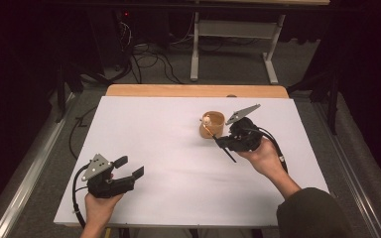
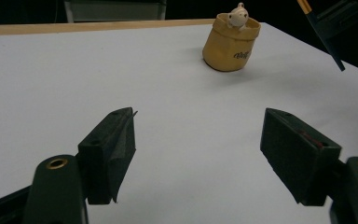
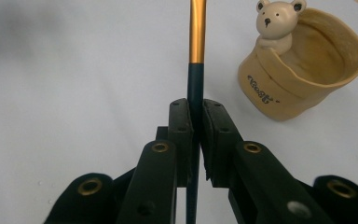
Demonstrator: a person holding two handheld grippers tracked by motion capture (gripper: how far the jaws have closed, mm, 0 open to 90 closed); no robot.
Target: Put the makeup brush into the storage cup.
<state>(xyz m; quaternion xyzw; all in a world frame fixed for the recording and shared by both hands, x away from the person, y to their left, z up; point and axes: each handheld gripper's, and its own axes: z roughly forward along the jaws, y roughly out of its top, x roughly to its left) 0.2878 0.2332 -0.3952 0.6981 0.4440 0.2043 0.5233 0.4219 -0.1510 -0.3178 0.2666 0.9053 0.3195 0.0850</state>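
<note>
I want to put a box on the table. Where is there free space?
Free: the white table sheet between the open left gripper and the tan bear-figure cup, and its far-left part. Crowded: around the cup, where the right gripper holds a dark, gold-banded stick.

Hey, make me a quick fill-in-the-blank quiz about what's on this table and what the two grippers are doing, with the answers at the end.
1. The right gripper is shut on a dark stick with a ____ coloured band.
2. The left gripper has its jaws ____ and holds nothing.
3. A small ____ figure sits on the rim of the tan cup.
4. The cup stands on a ____ table.

Answers: gold; open; bear; white
</note>
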